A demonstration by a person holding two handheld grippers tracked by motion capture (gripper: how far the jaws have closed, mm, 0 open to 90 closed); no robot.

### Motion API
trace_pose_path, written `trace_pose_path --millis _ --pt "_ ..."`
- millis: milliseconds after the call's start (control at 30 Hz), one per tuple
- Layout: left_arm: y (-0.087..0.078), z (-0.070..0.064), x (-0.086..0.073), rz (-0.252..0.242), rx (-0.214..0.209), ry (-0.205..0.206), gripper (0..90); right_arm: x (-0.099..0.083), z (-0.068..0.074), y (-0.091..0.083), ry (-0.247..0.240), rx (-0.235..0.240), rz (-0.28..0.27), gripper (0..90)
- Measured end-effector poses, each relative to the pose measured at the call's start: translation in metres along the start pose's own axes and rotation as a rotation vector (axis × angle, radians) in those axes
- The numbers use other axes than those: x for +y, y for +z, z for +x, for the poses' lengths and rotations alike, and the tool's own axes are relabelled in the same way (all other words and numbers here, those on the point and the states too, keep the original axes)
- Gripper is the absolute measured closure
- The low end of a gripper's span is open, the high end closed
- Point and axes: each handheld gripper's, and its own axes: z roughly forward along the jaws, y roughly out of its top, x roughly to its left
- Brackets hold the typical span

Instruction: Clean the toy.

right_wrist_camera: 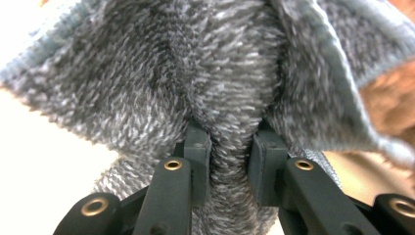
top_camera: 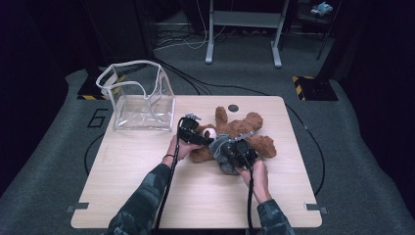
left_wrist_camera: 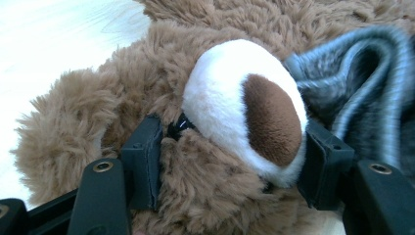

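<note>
While the left gripper [left_wrist_camera: 230, 161] clasps the teddy bear [left_wrist_camera: 205, 117], the right gripper [right_wrist_camera: 230, 156] pinches its grey garment [right_wrist_camera: 230, 88].

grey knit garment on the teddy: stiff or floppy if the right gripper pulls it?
Probably floppy: the grey knit garment bunches into a narrow fold where the right gripper pinches it, and its edges drape loosely. It likely stretches before it slides, since the ribbed knit looks soft. The fuzzy teddy bear may drag along, though the left gripper clamps its head.

A large dark numeral "6" [top_camera: 98, 118] is marked on the grey floor mat [top_camera: 54, 147], left of the wooden table [top_camera: 147, 191]; no other text is legible.
</note>
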Motion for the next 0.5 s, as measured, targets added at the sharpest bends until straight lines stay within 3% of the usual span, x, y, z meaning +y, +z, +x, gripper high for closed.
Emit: trace_pose_path --millis 233,300,367,500 --pt "0.0 0.001 0.002 0.004 -0.004 -0.003 37.0 0.025 0.017 -0.022 -0.043 0.026 -0.086 72.7" --pt "0.0 0.001 0.002 0.005 -0.003 -0.003 37.0 0.029 0.022 -0.014 -0.063 0.03 -0.075 72.5" --pt "0.0 0.002 0.002 0.007 -0.005 0.0 37.0 0.029 0.027 -0.001 -0.051 0.032 -0.039 72.3" --pt "0.0 0.002 0.001 0.009 -0.008 -0.004 37.1 0.021 0.029 0.02 -0.044 0.031 -0.035 72.3"
